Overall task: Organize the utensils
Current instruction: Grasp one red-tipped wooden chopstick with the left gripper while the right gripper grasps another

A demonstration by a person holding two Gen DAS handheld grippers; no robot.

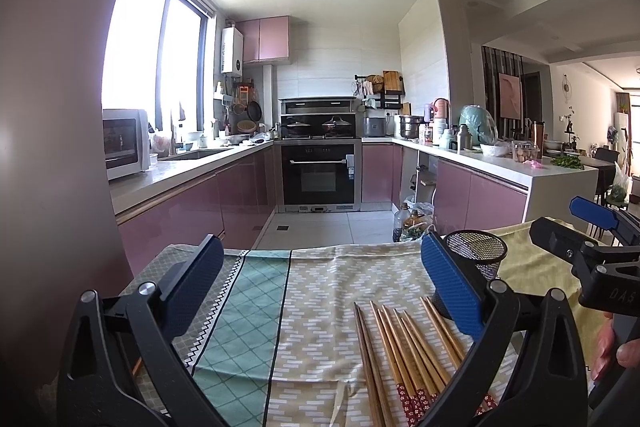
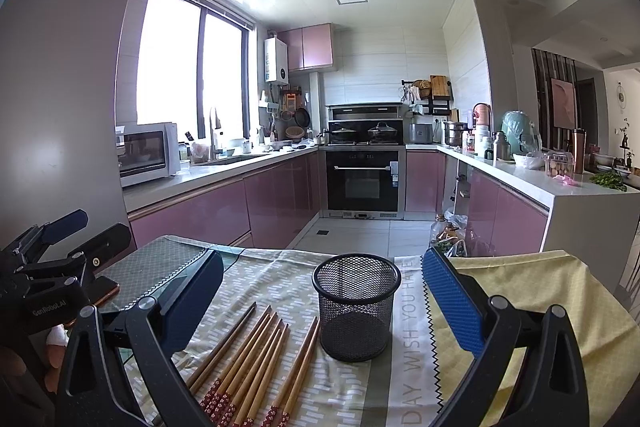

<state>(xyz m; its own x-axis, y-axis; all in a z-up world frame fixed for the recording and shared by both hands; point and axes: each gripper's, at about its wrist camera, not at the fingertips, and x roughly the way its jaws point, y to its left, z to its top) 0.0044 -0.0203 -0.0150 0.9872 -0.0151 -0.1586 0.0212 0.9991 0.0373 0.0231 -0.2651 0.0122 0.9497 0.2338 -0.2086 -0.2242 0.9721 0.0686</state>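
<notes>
Several wooden chopsticks [image 1: 404, 351] with red patterned ends lie side by side on the patterned tablecloth [image 1: 312, 307]. A black mesh cup [image 1: 478, 255] stands upright just beyond them, empty as far as I can see. My left gripper [image 1: 320, 267] hovers open over the cloth, its right finger above the chopsticks' tips. In the right wrist view the chopsticks [image 2: 256, 359] lie left of the mesh cup [image 2: 356, 311]. My right gripper [image 2: 323, 258] is open, its fingers either side of the cup and nearer than it, holding nothing.
A phone [image 2: 105, 290] lies at the cloth's left edge below the left gripper [image 2: 100, 225]. A yellow cloth [image 2: 540, 291] covers the table's right part. A hand [image 1: 612, 347] holds the right gripper [image 1: 558, 217]. Beyond the table are kitchen counters and an oven [image 2: 362, 183].
</notes>
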